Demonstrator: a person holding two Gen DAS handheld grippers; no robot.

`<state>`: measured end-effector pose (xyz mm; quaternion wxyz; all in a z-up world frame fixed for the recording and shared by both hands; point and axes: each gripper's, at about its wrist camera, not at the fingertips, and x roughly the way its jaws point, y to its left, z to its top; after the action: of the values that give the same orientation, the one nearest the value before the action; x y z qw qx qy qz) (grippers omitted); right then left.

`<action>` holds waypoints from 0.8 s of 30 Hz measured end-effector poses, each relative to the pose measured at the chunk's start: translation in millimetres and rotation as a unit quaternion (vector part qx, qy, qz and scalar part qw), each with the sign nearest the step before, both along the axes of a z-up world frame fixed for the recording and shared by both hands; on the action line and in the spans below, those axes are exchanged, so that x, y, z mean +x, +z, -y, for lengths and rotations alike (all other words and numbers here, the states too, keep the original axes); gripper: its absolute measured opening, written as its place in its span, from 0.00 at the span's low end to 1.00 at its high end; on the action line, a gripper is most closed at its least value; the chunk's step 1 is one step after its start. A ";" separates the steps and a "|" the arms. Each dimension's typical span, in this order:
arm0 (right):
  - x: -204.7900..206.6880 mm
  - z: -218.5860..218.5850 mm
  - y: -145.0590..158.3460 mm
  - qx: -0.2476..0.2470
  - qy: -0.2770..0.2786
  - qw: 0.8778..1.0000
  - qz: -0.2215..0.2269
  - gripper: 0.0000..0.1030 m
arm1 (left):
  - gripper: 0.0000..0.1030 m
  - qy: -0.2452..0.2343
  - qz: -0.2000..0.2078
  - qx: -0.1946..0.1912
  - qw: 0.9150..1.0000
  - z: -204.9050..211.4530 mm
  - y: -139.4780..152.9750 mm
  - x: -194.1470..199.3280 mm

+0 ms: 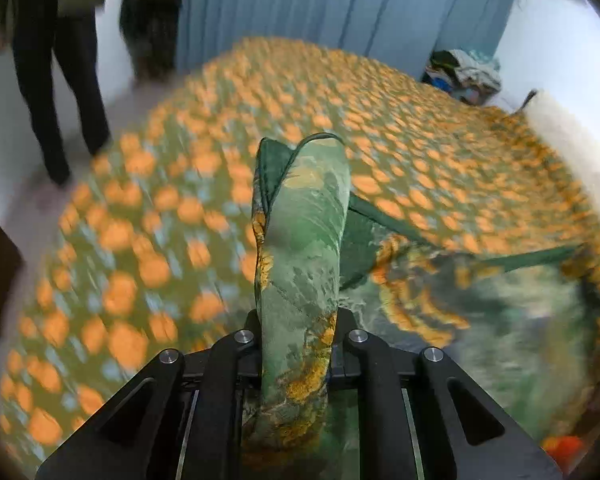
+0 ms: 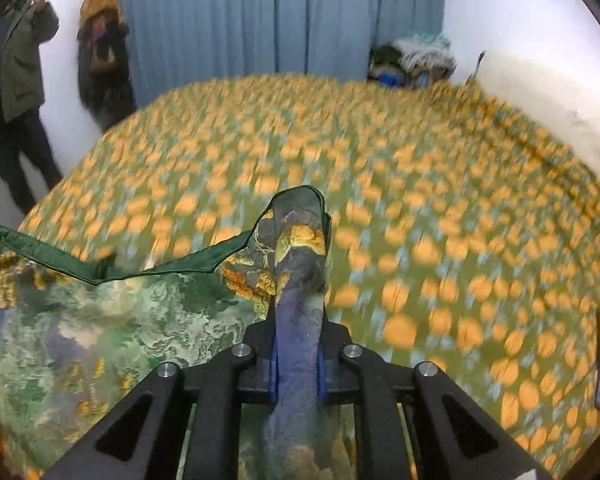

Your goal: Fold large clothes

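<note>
left gripper is clamped on a bunched fold of the green printed garment, fabric sticking up between the black fingers with a dark green hem on top. right gripper is pinching another bunch of the same garment, blue pads pressed into the cloth. the rest of it stretches between the two and sags over the bed with the orange-spotted green bedspread. further back there's a blue curtain, a clothes pile in the corner and coats hanging on the white wall. no readable writing, lots of blur.
</note>
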<state>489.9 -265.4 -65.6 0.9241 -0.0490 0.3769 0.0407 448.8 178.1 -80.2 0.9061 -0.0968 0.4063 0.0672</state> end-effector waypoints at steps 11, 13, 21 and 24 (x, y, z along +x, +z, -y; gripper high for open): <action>28.5 3.0 -142.9 -0.011 -0.030 0.997 -0.077 0.15 | 0.26 0.031 -0.038 -0.014 0.999 -21.0 -135.1 7.8; 28.9 5.7 -145.8 -0.007 -0.033 0.997 -0.069 0.15 | 0.26 0.029 -0.034 -0.029 0.999 -26.1 -138.4 7.0; 31.6 12.4 -154.0 0.044 -0.031 0.996 -0.067 0.16 | 0.27 0.030 -0.021 -0.034 0.999 -9.9 -137.2 7.8; 31.9 11.6 -154.7 0.048 -0.030 0.996 -0.068 0.16 | 0.27 0.030 -0.020 -0.042 0.998 -11.9 -136.7 7.9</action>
<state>521.8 -277.0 -220.3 0.8983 0.0092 0.4380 0.0341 456.7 190.0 -216.9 0.8908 -0.1453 0.4233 0.0791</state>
